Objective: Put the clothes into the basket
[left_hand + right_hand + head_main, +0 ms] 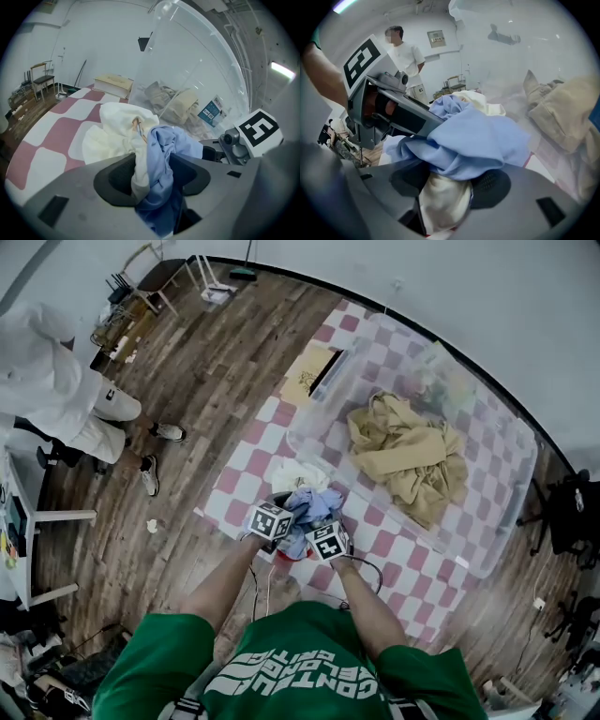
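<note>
With left gripper (pixel 281 514) and right gripper (pixel 322 526) jaws clenched on the clothes (pixel 305 505) at 6 o'clock of the counter (pixel 251 442), better lift both together over the basket (pixel 323 390) wall at 1 o'clock.

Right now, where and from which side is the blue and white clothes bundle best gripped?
Grip the clothes bundle at its bunched-up folds, from the near side and above: the folds stand up, and the clear basket wall stands behind. The left gripper and right gripper pinch there.
</note>
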### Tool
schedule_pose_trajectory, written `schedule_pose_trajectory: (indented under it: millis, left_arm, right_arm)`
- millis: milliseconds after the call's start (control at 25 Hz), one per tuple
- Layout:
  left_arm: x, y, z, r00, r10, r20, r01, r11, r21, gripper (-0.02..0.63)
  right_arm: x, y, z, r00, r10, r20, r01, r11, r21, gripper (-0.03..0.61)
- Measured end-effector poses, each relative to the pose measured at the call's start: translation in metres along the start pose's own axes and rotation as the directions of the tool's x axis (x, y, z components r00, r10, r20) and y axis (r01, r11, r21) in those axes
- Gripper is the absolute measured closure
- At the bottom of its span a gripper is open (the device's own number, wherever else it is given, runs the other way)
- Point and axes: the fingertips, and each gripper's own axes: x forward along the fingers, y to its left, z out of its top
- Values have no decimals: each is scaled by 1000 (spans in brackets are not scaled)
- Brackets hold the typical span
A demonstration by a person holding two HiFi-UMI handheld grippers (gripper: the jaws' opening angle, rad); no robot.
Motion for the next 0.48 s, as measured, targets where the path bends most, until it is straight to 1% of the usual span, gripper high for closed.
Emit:
schedule_pose_trajectory:
  millis: [160,280,480]
  left_arm:
    - [-7,-8,-6,1000,-1,0,1,1000,-1,414]
    - [-11,-15,-10,1000,-7,-3,7,1000,11,420]
    - [-31,-29,-3,998,29,63,-31,999,33,422]
  right_arm:
    - [-4,9,-4,1000,26,14,-26,1000,-10,325]
    - [-6,13,-9,998,36,47,-35,999,-18,331]
    - [-28,23,4,995,37,91,-32,998,-51,331]
